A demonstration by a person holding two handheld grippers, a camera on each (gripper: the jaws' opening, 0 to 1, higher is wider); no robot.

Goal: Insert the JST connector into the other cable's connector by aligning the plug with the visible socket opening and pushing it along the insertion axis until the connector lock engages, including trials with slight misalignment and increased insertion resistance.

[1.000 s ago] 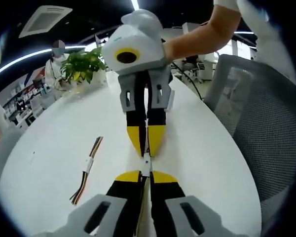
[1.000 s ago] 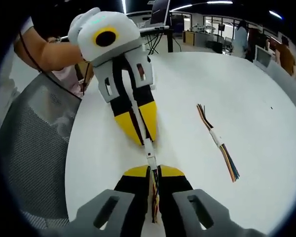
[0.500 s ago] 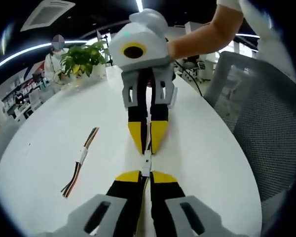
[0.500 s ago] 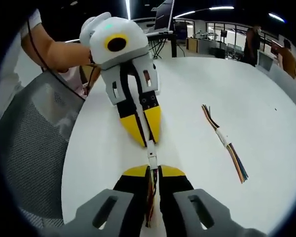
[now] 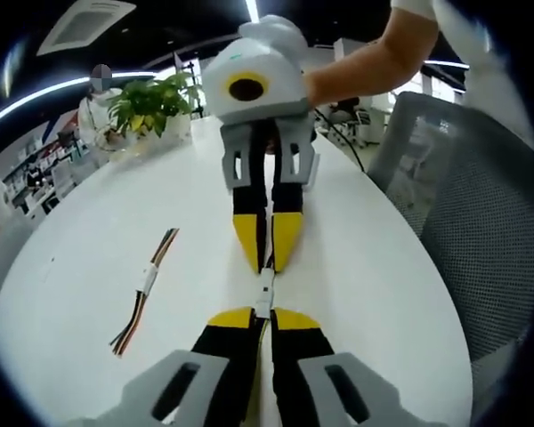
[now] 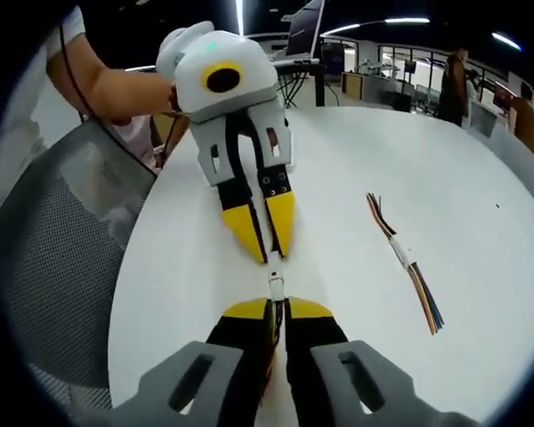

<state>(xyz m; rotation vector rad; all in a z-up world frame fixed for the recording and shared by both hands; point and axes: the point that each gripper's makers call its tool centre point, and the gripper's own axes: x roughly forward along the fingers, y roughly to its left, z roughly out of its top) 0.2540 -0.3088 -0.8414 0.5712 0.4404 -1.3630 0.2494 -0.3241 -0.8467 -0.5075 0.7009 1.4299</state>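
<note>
In the left gripper view my left gripper (image 5: 262, 317) is shut on a cable whose white JST connector (image 5: 264, 295) sticks out past its yellow tips. My right gripper (image 5: 267, 265) comes down from the top, tip to tip with it, shut on the other cable's end. The two white connector pieces meet end to end in the small gap; whether they are locked is too small to tell. In the right gripper view my right gripper (image 6: 278, 308) holds coloured wires, the white connector (image 6: 276, 286) lies just ahead, and the left gripper (image 6: 270, 254) faces it, almost in line.
A spare bundle of coloured wires (image 5: 146, 286) (image 6: 404, 259) lies loose on the white round table (image 5: 89, 231). A grey mesh chair (image 5: 467, 213) (image 6: 58, 249) stands at the table's edge. A potted plant (image 5: 151, 107) sits at the far side. A person's arm (image 5: 365, 64) holds the right gripper.
Both grippers have turned a little and now stand more nearly in one line. The white connectors stay pressed together between the tips. The spare wires have only shifted with the camera.
</note>
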